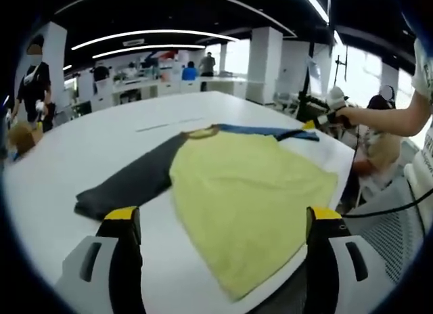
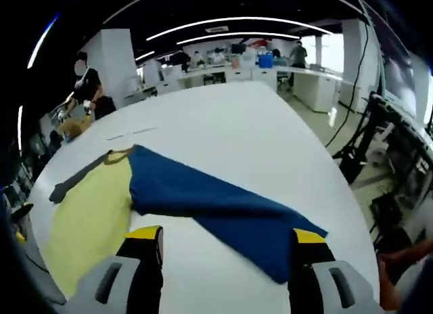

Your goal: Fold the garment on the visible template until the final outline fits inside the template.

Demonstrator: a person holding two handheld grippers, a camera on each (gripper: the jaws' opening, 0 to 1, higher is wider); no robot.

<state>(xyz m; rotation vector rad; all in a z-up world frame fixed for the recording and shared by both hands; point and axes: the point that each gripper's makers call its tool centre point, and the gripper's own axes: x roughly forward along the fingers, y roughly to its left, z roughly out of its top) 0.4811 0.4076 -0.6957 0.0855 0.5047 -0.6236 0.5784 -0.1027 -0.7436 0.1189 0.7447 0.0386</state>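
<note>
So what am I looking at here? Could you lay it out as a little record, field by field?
Surface: large white table
Garment: yellow T-shirt with one dark grey sleeve and one blue sleeve, lying flat
Grey sleeve: spread out to the side
Blue sleeve: stretched out across the table
Left claw: open, above the shirt's hem, holding nothing
Right claw: open, over the blue sleeve
Folding: not started
Background: open office with people
</note>
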